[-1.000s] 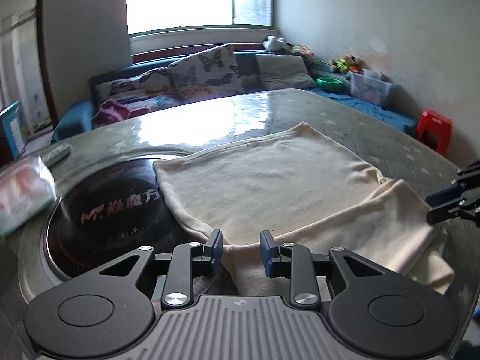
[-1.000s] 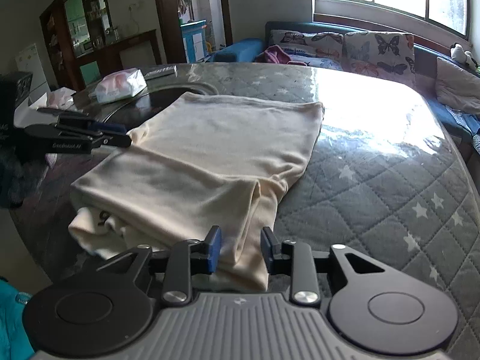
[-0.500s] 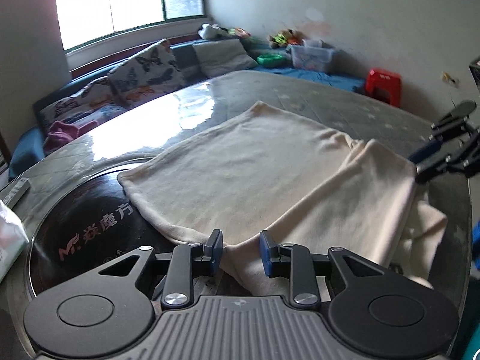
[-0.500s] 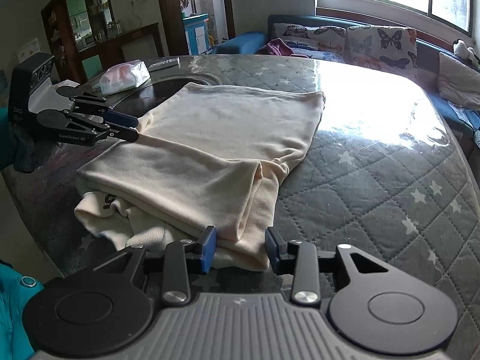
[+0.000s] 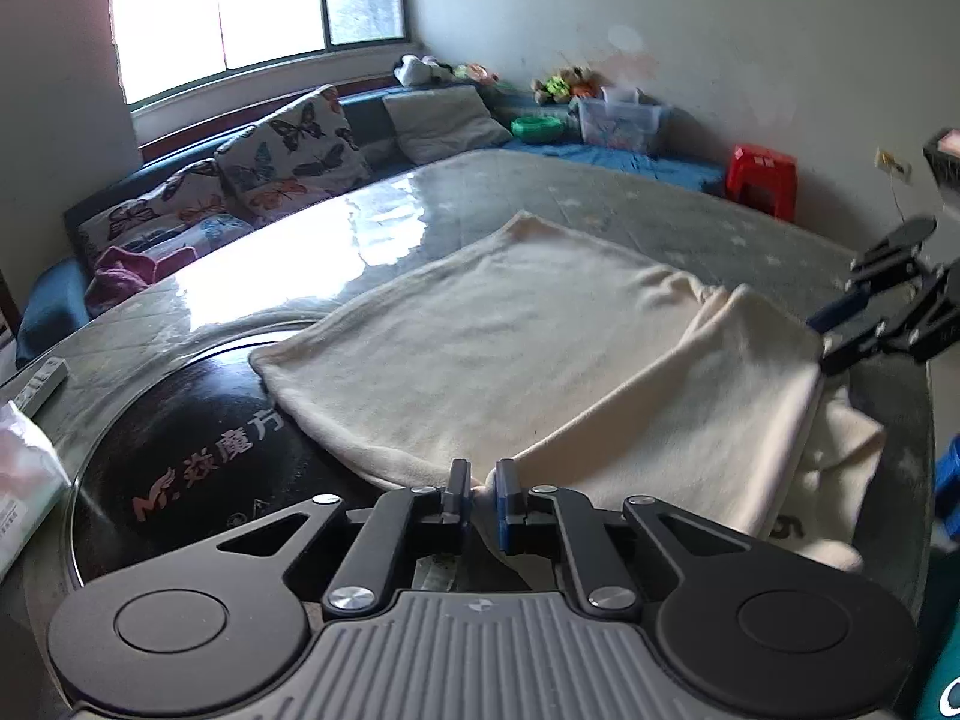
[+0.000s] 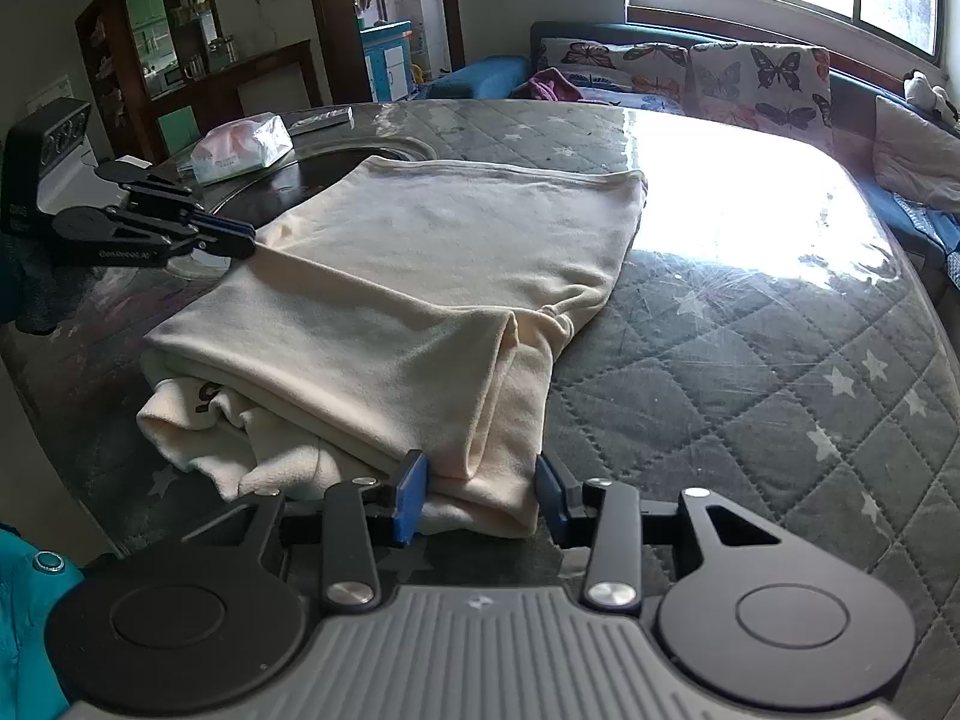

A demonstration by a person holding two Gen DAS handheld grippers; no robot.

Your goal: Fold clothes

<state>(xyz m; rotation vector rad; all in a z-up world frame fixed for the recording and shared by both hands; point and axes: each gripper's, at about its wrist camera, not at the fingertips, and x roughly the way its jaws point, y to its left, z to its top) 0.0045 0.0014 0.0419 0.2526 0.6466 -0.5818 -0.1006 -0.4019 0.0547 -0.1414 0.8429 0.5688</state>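
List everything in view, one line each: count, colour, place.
garment: 1, cream, partly folded on table.
table: 1, grey quilted cover.
turntable: 1, black, under garment's edge.
tissue pack: 1, pink-white, far table edge.
cushions: 2, butterfly print, sofa.
stool: 1, red, by wall.
left gripper: 1, black, jaws closing on garment's edge.
right gripper: 1, black, jaws opening, fold between them.

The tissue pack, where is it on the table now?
The tissue pack lies at the far left of the table in the right wrist view, beyond the cream garment and behind the left gripper.
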